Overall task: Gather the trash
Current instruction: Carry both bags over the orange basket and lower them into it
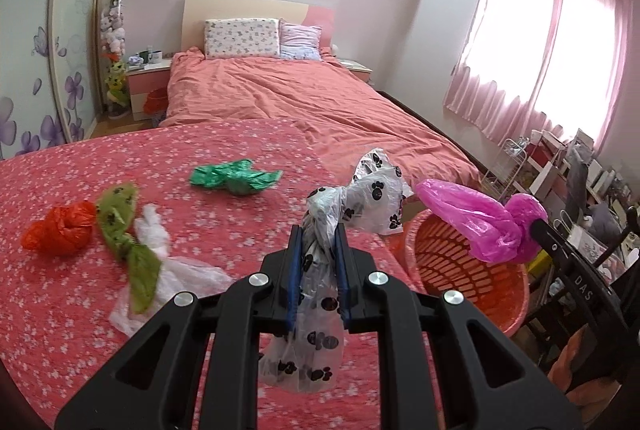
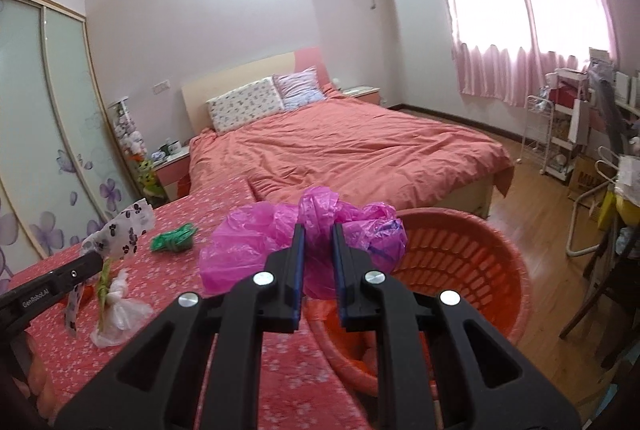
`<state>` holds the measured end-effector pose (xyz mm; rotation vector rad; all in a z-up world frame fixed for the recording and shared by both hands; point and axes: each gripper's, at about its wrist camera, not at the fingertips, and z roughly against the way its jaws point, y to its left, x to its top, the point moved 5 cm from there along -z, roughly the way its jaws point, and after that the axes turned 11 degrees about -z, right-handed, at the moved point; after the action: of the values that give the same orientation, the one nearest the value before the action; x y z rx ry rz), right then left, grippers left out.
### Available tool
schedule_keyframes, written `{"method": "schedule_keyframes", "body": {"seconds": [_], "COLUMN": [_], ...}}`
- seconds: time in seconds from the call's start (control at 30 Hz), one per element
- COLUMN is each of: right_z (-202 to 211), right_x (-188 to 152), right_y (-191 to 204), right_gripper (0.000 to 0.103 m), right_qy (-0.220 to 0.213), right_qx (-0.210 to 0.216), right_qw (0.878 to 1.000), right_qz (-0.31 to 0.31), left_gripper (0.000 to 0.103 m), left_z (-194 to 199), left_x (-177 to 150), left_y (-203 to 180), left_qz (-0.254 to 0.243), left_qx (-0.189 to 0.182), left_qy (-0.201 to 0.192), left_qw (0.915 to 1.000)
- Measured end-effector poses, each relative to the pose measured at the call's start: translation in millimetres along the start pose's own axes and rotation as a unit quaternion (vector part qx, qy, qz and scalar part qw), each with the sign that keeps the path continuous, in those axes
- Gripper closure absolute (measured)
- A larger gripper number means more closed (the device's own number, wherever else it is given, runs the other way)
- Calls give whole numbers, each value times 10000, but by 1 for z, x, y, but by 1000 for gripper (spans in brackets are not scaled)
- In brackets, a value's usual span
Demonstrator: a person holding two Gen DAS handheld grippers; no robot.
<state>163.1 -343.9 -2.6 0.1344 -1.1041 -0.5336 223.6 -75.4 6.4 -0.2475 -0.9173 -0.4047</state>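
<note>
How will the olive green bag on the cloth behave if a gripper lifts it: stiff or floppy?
The olive bag is thin film knotted in the middle, so it would probably droop at both ends. It looks light. It overlaps the clear bag, which may drag along.

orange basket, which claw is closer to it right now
Right. The right claw, shut on the pink bag, hangs at the rim of the orange basket. The left claw, shut on the paw-print bag, is over the table beside the basket.
</note>
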Motion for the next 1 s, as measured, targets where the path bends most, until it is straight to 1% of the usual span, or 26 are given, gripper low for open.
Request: {"method": "schedule_keyframes", "body": {"seconds": [0.3, 0.63, 1.0], "right_z": [5, -2, -14], "right_x": [9, 14, 17], "right_y": [-34, -79, -118], "right_gripper": [89, 89, 88], "right_qy": [-273, -319, -315], "right_qx": [-369, -654, -871], "right_qw": [9989, 9967, 9939], "right_qz": [-111, -371, -599], "left_gripper": [87, 87, 87], "left_z": [-18, -44, -71], "left_x": [4, 8, 6], "left_y": [-42, -96, -143], "left_qz": [-215, -424, -623], "left_qx": [-315, -681, -1049], "left_qy": [43, 143, 278], "left_qw": [9993, 9967, 9921]}}
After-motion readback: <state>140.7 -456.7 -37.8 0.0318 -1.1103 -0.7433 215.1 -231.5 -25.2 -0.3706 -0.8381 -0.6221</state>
